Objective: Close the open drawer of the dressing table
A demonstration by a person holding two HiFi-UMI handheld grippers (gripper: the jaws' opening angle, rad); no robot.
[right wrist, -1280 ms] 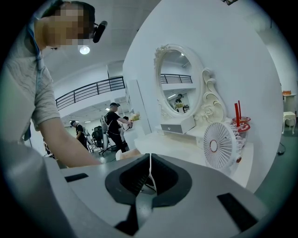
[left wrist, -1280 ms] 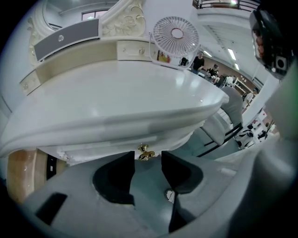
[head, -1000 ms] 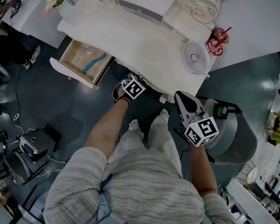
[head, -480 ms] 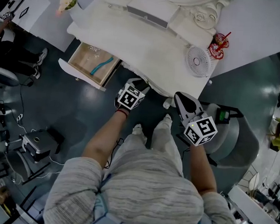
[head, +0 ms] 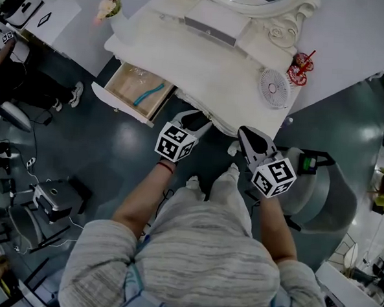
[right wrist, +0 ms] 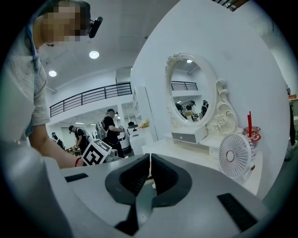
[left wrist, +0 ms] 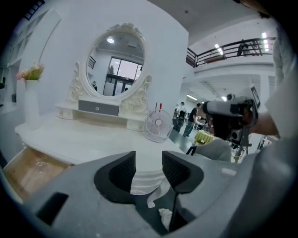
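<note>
Since a second ago the table and its drawer have slid rightward in the head view, and the left gripper's cube now sits lower, farther from the table's front edge.

Head view: the drawer (head: pixel 139 91) still stands pulled out at the left end of the table (head: pixel 210 76), well apart from both tools. The left gripper (head: pixel 195 121) hangs near the table's front, right of the drawer. It is likely being brought round to the drawer face for a push. The right gripper (head: pixel 248 137) waits by the table's right corner, out of the way.

Left gripper view: the left gripper (left wrist: pixel 148 169) has its jaws parted with nothing between them, only the table edge beyond. The drawer (left wrist: pixel 30 169) lies low at the left, so the tool is not yet lined up with it.

Right gripper view: the right gripper (right wrist: pixel 150 179) is clenched on nothing and points along the table toward the fan (right wrist: pixel 235 155). It seems idle for this step.
</note>
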